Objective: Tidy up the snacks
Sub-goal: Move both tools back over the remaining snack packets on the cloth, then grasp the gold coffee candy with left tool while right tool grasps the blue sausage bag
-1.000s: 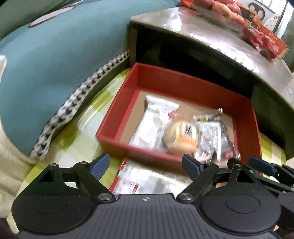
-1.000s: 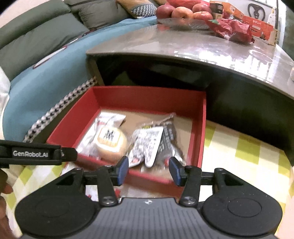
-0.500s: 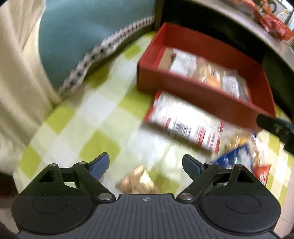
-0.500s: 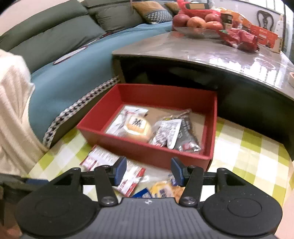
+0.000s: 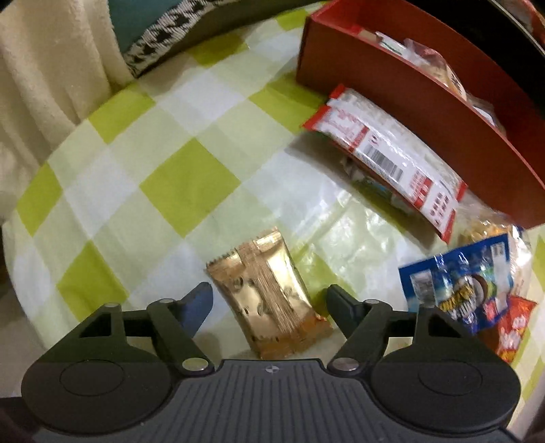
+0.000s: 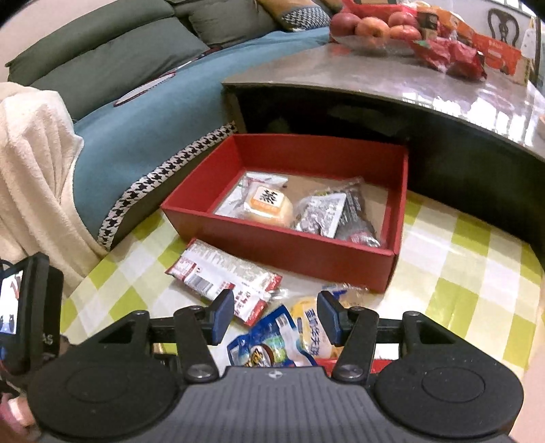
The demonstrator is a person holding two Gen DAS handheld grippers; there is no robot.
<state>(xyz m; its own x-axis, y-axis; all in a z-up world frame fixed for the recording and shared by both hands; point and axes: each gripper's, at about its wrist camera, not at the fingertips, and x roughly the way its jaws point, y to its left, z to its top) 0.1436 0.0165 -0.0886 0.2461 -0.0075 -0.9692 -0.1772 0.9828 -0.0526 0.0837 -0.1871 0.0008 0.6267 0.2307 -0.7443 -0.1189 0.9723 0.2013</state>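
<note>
Left wrist view: the left gripper (image 5: 269,300) is pointed steeply down over a green-and-white checked cloth (image 5: 184,177). A gold foil snack packet (image 5: 269,300) is seen lying flat on the cloth between the two fingers. The jaws are closing, but a gap is left on each side of the packet, so no pinch is made. A long white-and-red wrapped snack (image 5: 388,160) is laid just beside the near wall of the red box (image 5: 425,88), with more wrapping tucked under it. A blue snack bag (image 5: 463,286) and an orange-red bag (image 5: 514,334) are piled at the right, next to a clear pack with yellowish contents (image 5: 487,228).

Right wrist view: the right gripper (image 6: 276,317) is held above the loose pile, jaws spread a moderate way, nothing gripped. Below it are seen the blue snack bag (image 6: 269,347) and a yellow-labelled bun pack (image 6: 310,327). The white-and-red snack (image 6: 221,276) is placed left of these. The red box (image 6: 282,245) is set further back on the cloth, against a dark low table (image 6: 391,88). Inside the box a wrapped bun with an orange label (image 6: 269,204), a white packet under it (image 6: 248,191), and a silver-and-dark packet (image 6: 337,211) are held. A fruit dish (image 6: 374,30) is seen on the table top. Part of the left device is visible at the left edge.
</note>
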